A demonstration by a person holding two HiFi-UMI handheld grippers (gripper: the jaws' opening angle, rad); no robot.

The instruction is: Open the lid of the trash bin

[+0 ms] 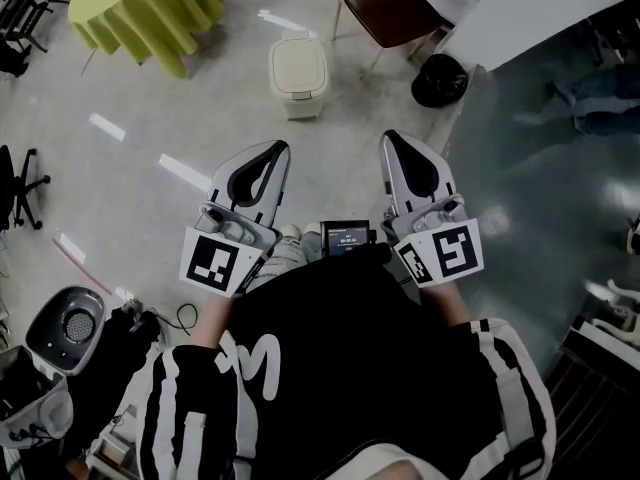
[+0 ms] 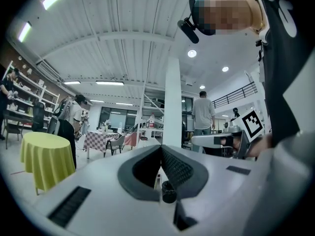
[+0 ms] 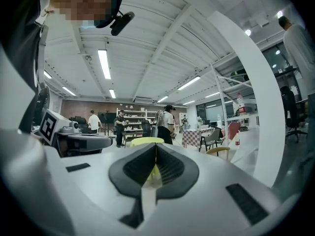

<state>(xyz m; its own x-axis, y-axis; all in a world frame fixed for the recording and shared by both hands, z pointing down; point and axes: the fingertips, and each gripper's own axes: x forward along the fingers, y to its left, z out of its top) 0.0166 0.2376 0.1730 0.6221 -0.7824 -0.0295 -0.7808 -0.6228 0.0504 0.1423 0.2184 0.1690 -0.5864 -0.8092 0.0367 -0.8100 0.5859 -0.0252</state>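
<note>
— Near the top middle of the head view, what stands on the floor (image 1: 150,128)?

— A cream trash bin (image 1: 300,98), upright and alone. Its lid (image 1: 297,66) lies flat on top, closed.

— And the grippers?

— Both are lower in the frame, side by side. The left gripper (image 1: 277,148) is below and a little left of the bin. The right gripper (image 1: 390,138) is below and to its right. Both point up the frame, and neither touches the bin, which is well apart from them.

— How do the jaws stand?

— The left gripper view shows its two dark ribbed pads (image 2: 177,168) meeting at the tip with nothing between them. The right gripper view shows the same: pads (image 3: 170,168) brought together, holding nothing.

— What else is around?

— A round table (image 1: 150,8) under a yellow-green cloth fills the upper left corner. A chair (image 1: 395,10) with a dark seat stands to the upper right of the bin. A black round thing (image 1: 440,80) sits on the floor just below the chair, and I cannot tell what it is. A small screen (image 1: 348,236) shows low between the two grippers, just above the person's black top (image 1: 340,368) with white stripes.
</note>
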